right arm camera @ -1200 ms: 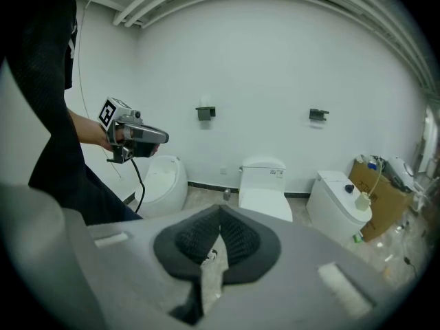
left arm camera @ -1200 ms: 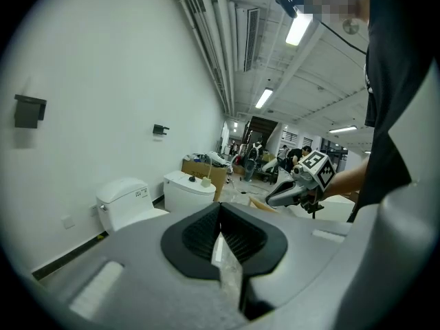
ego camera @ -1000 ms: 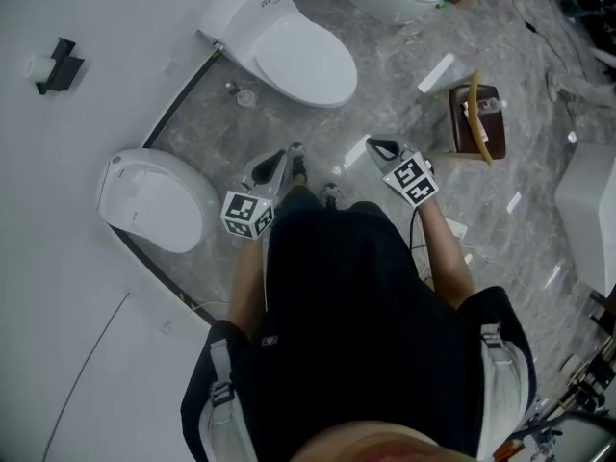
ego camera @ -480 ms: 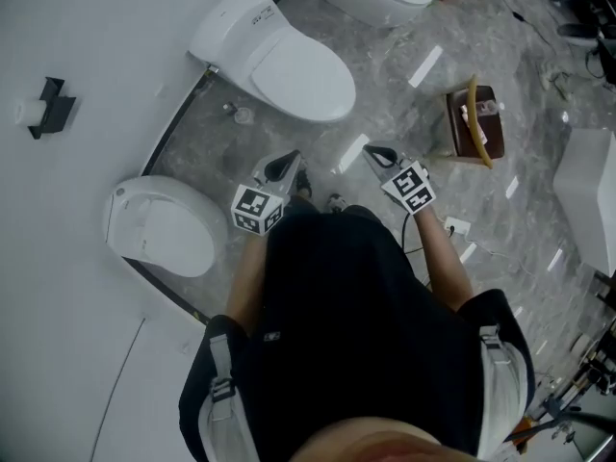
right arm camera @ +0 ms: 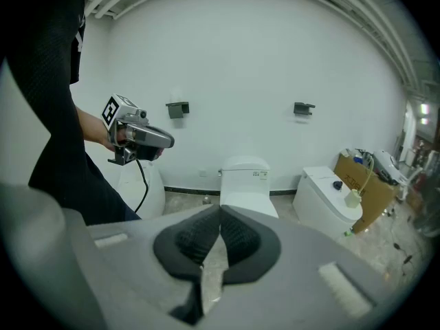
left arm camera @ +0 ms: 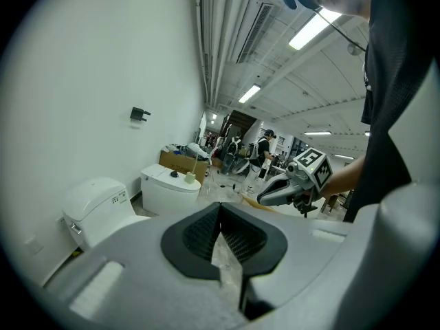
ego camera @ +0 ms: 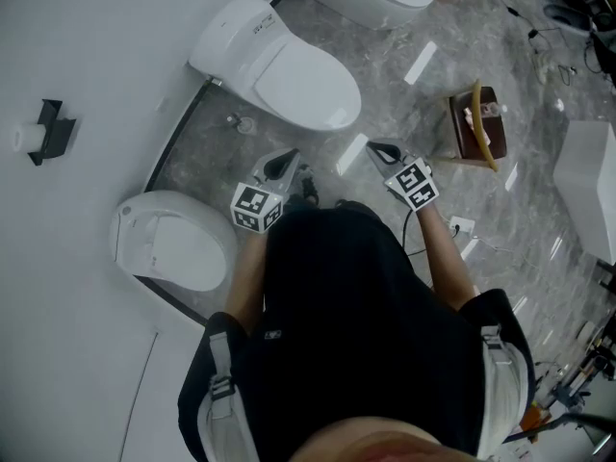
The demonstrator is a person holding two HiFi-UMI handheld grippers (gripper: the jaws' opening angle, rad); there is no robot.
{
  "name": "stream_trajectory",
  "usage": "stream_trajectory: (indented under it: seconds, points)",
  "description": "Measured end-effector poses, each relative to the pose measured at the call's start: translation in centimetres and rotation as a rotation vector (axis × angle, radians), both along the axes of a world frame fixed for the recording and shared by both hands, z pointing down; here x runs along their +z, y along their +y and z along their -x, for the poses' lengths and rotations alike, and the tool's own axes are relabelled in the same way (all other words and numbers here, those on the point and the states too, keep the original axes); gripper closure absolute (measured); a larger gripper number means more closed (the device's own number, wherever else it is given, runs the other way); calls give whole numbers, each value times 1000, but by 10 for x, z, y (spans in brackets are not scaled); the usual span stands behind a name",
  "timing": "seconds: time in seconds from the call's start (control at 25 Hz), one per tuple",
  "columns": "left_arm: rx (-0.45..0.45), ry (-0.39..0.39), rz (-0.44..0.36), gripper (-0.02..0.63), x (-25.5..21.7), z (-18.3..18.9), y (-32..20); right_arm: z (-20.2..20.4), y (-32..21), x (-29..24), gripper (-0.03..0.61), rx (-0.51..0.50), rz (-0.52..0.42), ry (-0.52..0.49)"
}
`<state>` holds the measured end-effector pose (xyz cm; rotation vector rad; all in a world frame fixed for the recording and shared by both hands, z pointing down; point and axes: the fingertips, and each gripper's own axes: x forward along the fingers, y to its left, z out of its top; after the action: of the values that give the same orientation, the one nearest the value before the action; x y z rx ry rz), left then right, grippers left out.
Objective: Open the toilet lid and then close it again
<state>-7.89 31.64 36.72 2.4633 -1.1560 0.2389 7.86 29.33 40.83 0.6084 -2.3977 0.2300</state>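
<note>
Head view: we are stepping closer, left hand-held gripper and right hand-held gripper both pressed together and holding nothing, the toilet lid lying down ahead, still untouched

No text can be read. A small label is seen on the toilet tank, straight beyond the jaws of the right gripper; its print is too small to be made out. Printing on the cardboard box, to the right of those jaws, is also illegible.
</note>
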Motion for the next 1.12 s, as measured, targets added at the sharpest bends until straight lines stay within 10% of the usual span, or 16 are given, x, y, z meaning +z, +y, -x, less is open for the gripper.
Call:
stream_trajectory:
  seconds: [1.12]
  points:
    - [76, -47, 110, 603, 41, 13, -75, -28, -60, 51, 575, 94, 101, 52]
